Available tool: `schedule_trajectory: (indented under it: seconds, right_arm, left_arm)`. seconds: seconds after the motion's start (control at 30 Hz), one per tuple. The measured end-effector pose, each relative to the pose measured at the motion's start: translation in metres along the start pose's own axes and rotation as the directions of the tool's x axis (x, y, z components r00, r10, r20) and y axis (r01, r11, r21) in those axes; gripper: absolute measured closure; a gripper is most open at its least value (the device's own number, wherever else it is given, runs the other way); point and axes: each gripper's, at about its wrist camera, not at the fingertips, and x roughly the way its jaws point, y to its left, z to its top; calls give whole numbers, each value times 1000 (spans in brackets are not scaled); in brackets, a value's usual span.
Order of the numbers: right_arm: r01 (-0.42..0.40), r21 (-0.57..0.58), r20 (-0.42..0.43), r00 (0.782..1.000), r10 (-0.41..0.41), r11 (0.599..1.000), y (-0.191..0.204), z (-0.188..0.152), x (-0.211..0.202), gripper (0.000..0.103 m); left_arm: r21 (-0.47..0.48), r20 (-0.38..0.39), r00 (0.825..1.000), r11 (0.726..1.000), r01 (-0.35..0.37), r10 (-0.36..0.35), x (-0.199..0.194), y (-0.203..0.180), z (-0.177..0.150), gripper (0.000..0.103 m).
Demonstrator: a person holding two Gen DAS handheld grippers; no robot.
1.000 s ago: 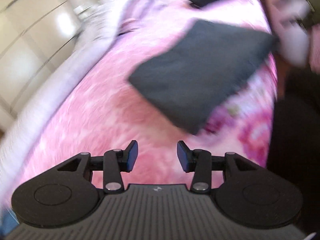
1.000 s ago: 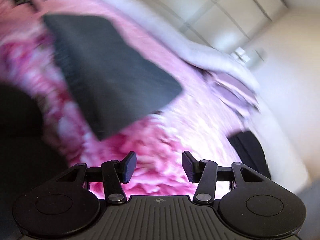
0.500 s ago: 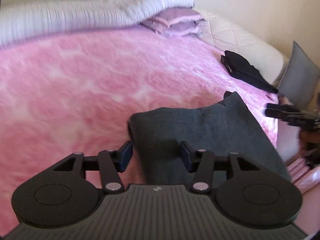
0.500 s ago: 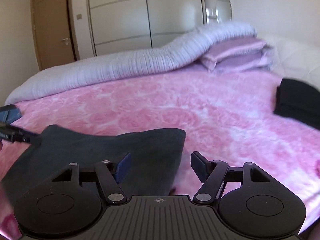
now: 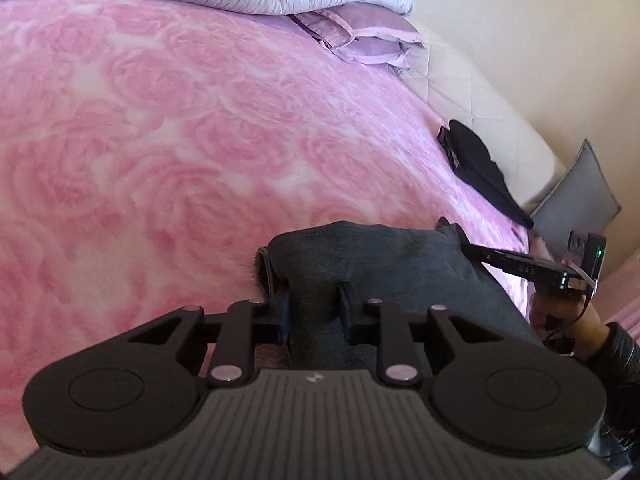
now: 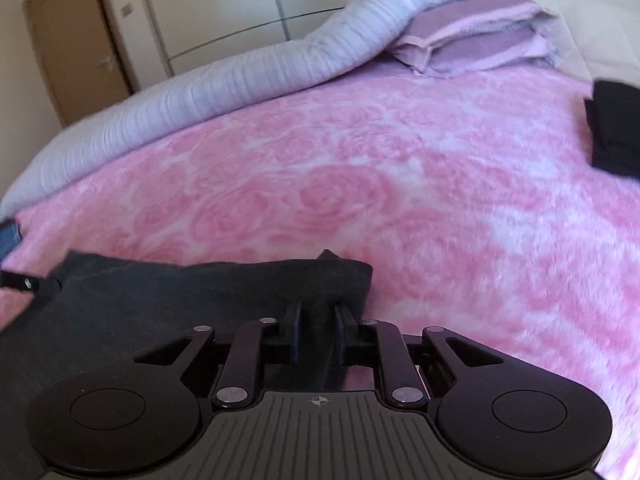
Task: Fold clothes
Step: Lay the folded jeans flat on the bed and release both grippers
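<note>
A dark grey folded garment lies on the pink rose-patterned blanket. My left gripper is shut on its near left corner, the cloth bunched between the jaws. My right gripper is shut on the garment's right corner. The right gripper also shows in the left wrist view at the cloth's far right corner. The left gripper's tip shows at the left edge of the right wrist view.
A black folded garment lies at the bed's right edge, also in the right wrist view. A striped lilac duvet and purple pillows lie at the far side. A grey cushion stands beyond the bed.
Both grippers came down to the grey garment's corners and closed on them. Half a second ago the jaws were open around the cloth.
</note>
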Motion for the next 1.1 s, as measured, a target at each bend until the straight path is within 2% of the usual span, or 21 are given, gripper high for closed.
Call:
schedule_trajectory:
  seconds: [0.07, 0.13, 0.2, 0.23, 0.3, 0.37, 0.43, 0.53, 0.6, 0.67, 0.73, 0.77, 0.9, 0.97, 1.03, 1.1]
  right_arm:
    - [43, -36, 5, 999, -43, 998, 7, -1, -10, 83]
    - [123, -119, 26, 992, -121, 985, 24, -1, -24, 79]
    - [145, -179, 79, 988, -132, 973, 47, -8, -53, 77]
    - [115, -201, 95, 991, -97, 973, 59, -15, -68, 76]
    - [49, -249, 119, 993, -20, 967, 85, -30, -97, 76]
    - [-54, -320, 102, 991, 91, 946, 114, -51, -122, 75]
    - [-108, -385, 84, 985, 152, 917, 139, -72, -140, 75]
    - [-135, -441, 63, 982, 180, 887, 165, -98, -151, 75]
    - [-146, -457, 28, 984, 178, 878, 174, -112, -144, 75]
    - [-130, -459, 9, 989, 151, 879, 177, -121, -128, 75]
    - [-121, -440, 6, 990, 138, 890, 176, -124, -119, 75]
    - [-122, -426, 6, 990, 138, 897, 175, -123, -117, 75]
    - [-123, -387, 40, 988, 150, 914, 170, -121, -128, 75]
    - [-83, -352, 64, 992, 112, 932, 157, -123, -137, 75]
    - [-45, -289, 50, 997, 62, 956, 138, -130, -137, 72]
    - [-48, -232, 35, 998, 58, 971, 123, -138, -137, 71]
  left_arm:
    - [0, 5, 1000, 1000, -5, 5, -1, -1, -2, 80]
    - [11, 12, 1000, 1000, -28, 28, -3, -6, -2, 78]
    - [26, 25, 998, 998, -59, 58, -7, -13, -3, 74]
    - [31, 34, 996, 996, -78, 77, -9, -17, -4, 70]
    - [35, 60, 992, 993, -112, 110, -17, -23, -7, 71]
    - [43, 96, 985, 988, -149, 145, -31, -31, -11, 73]
    - [54, 131, 978, 983, -173, 165, -50, -40, -18, 73]
    - [110, 164, 974, 978, -177, 158, -82, -60, -36, 73]
    - [164, 152, 981, 976, -144, 119, -96, -76, -55, 73]
    - [217, 121, 987, 967, -133, 109, -97, -88, -75, 72]
    - [269, 91, 984, 947, -175, 156, -86, -94, -91, 72]
    - [269, 90, 981, 944, -192, 174, -80, -91, -94, 71]
    - [174, 98, 981, 967, -185, 170, -67, -69, -95, 66]
    - [149, 99, 981, 972, -181, 168, -63, -64, -94, 66]
    - [158, 104, 979, 969, -193, 178, -60, -66, -95, 66]
    - [165, 109, 975, 964, -207, 191, -61, -69, -97, 66]
